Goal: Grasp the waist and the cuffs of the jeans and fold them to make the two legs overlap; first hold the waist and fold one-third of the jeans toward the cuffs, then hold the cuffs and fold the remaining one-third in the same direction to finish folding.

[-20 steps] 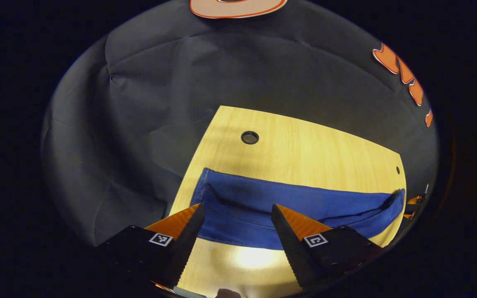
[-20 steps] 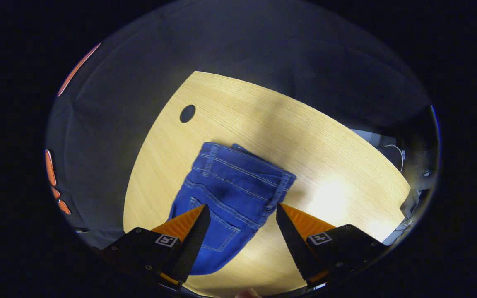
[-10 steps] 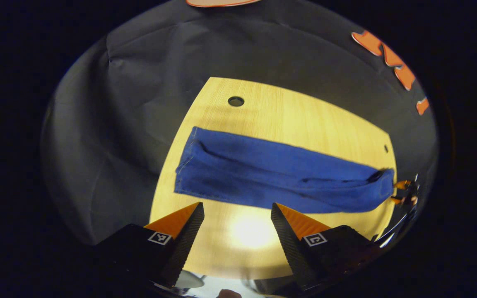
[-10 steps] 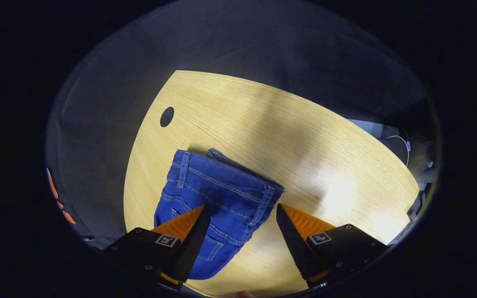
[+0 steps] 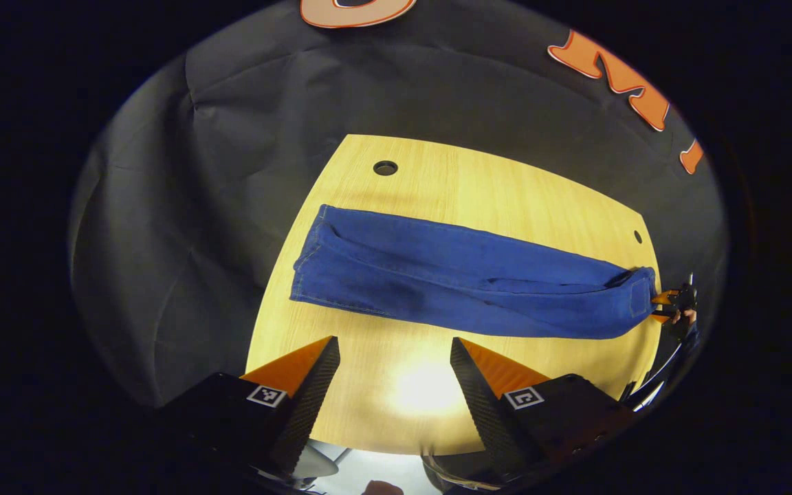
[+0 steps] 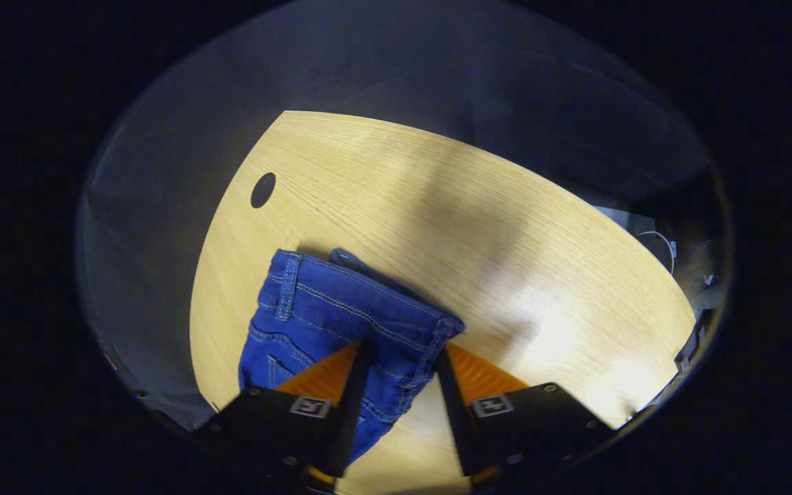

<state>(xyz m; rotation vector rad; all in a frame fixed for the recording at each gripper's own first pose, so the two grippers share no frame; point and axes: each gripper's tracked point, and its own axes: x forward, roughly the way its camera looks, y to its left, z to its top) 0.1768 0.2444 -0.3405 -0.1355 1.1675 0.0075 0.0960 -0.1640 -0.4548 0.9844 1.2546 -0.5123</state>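
**Operator:** Handling check first: what sort of load are the jeans point(image 5: 465, 275)?

**Technician:** Soft, limp blue denim. It should drape and sag wherever it is unsupported, but the weave looks thick enough to hold a crease. It is not fragile and not slippery. The jeans lie lengthwise across the pale wooden table point(image 5: 506, 199), legs already stacked one on the other, cuffs at the left end in the left gripper view and waist at the far right.

**Operator:** Left gripper point(image 5: 394, 361)?

**Technician:** Its jaws stand wide apart and empty, above bare table just short of the jeans' near edge. The inner finger faces are black and ribbed.

**Operator:** Right gripper point(image 6: 396, 375)?

**Technician:** The jaws are narrowed around the waist corner, with denim between them. Whether both fingers actually press on the cloth cannot be told from these views.

**Operator:** Recommended grip points?

**Technician:** Take the waistband point(image 6: 430, 344). The stitched, doubled layers there are the stiffest section and should resist slipping. Take the hemmed cuffs point(image 5: 310, 254) similarly. The table has a round hole point(image 5: 385, 168) beyond the cuffs.
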